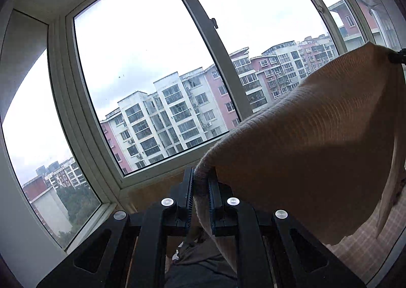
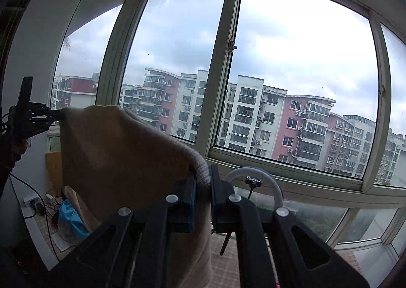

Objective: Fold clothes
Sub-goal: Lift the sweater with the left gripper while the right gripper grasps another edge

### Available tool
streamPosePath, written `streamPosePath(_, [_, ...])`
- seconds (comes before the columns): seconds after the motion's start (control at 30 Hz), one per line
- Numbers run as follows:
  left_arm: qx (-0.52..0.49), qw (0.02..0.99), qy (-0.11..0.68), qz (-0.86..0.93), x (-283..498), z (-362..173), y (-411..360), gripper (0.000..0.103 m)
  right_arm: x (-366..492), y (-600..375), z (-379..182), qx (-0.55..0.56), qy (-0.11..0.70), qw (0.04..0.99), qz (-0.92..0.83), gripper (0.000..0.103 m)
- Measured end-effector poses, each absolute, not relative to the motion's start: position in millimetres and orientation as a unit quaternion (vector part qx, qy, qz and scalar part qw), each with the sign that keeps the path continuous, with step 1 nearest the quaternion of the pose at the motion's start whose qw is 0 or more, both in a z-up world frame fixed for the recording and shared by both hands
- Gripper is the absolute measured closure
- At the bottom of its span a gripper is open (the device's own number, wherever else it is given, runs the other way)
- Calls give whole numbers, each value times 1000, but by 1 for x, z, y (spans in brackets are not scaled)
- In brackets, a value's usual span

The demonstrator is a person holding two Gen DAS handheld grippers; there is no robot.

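Observation:
A beige ribbed knit garment (image 1: 304, 140) hangs in the air, stretched between both grippers in front of the window. My left gripper (image 1: 200, 181) is shut on one edge of it. My right gripper (image 2: 203, 178) is shut on the other edge, and the garment (image 2: 121, 156) drapes down to its left. In the right wrist view the left gripper (image 2: 54, 116) shows at the far left, pinching the garment's far corner. In the left wrist view the right gripper's tip (image 1: 397, 57) shows at the far right edge. The garment's lower part is hidden.
A large window (image 1: 157, 64) with white frames fills the background, apartment blocks beyond. A white ring light (image 2: 253, 181) stands by the sill. A checked surface (image 1: 360, 244) lies below. Cables, a power strip (image 2: 31, 200) and a blue bag (image 2: 69, 219) lie lower left.

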State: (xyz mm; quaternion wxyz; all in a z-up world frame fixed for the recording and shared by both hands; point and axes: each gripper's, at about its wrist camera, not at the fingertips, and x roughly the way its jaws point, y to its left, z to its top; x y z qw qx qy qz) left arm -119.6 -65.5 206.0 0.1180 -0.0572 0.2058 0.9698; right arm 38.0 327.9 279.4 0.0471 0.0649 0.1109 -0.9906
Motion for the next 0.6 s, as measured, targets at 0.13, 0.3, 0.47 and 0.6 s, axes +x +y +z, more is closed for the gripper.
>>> streamPosePath(0.13, [-57,111,224,967,-123,211,-49,93,9,351,260,96,110,42,-988,94])
streamPosePath(0.3, [-102,112,247,957,-168,185,-19,92,-27,379,236,134,109,37,-984,94])
streamPosePath(0.47, [-197,115,271,935,-260,101,24,92,-101,408,171,207,103,21,-973,94])
streamPosePath(0.6, [-279,113,291,908,-342,0,65,92,-192,430,82,291,94,0,-952,94])
